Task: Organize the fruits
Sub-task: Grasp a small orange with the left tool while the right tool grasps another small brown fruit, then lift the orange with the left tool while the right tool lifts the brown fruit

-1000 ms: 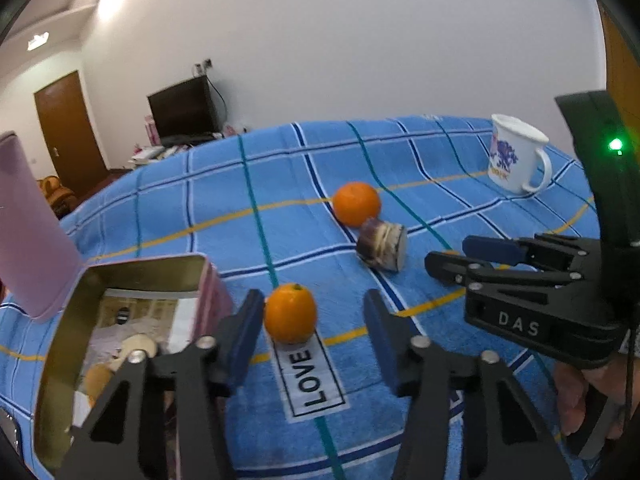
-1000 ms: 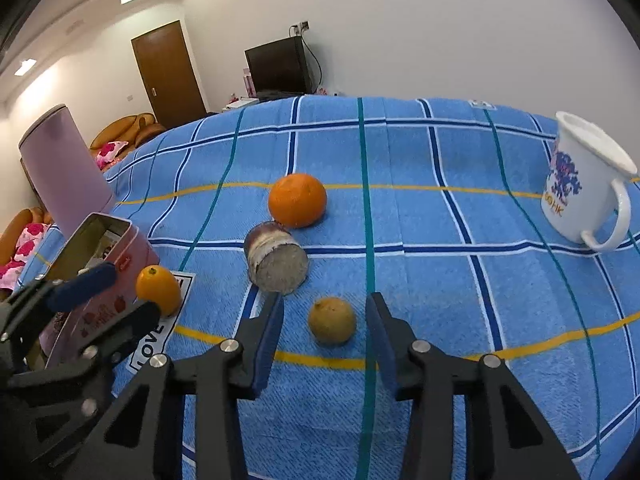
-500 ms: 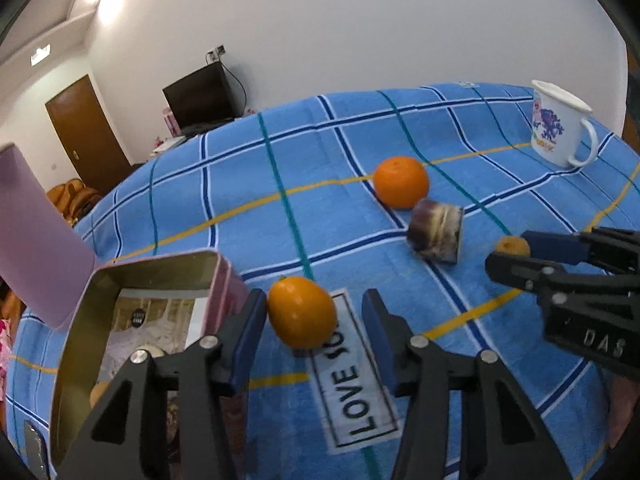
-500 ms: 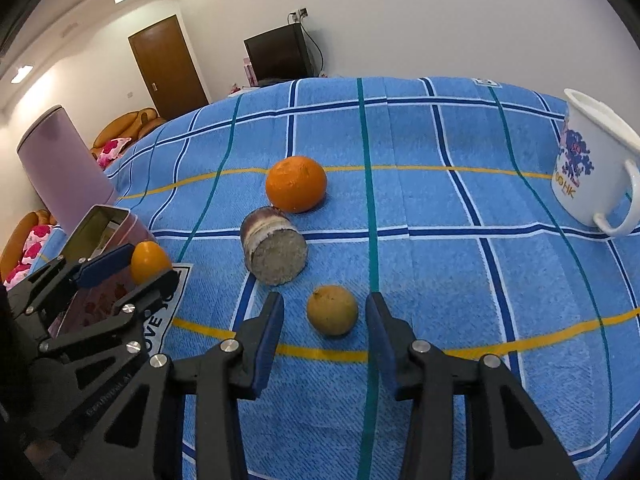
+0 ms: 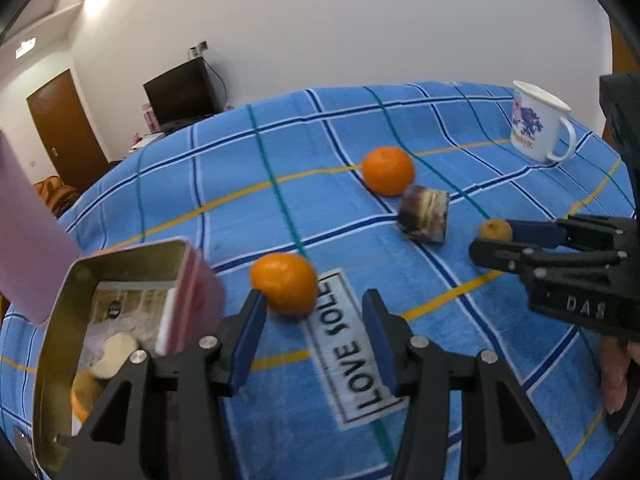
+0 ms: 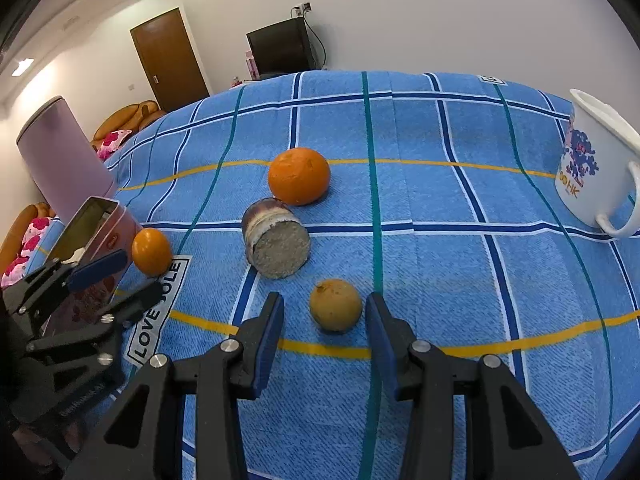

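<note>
Jaws on my left gripper (image 5: 312,332) stand apart, its left pad at the small orange mandarin (image 5: 285,283), which sits at three o'clock of the open pink metal tin (image 5: 120,256), probably bound there. My right gripper (image 6: 324,332) gapes around the dull yellow-brown round fruit (image 6: 335,305) without pressing. I count three loose fruits, including one large orange (image 6: 299,176), one tin, one white mug (image 6: 596,168)
</note>
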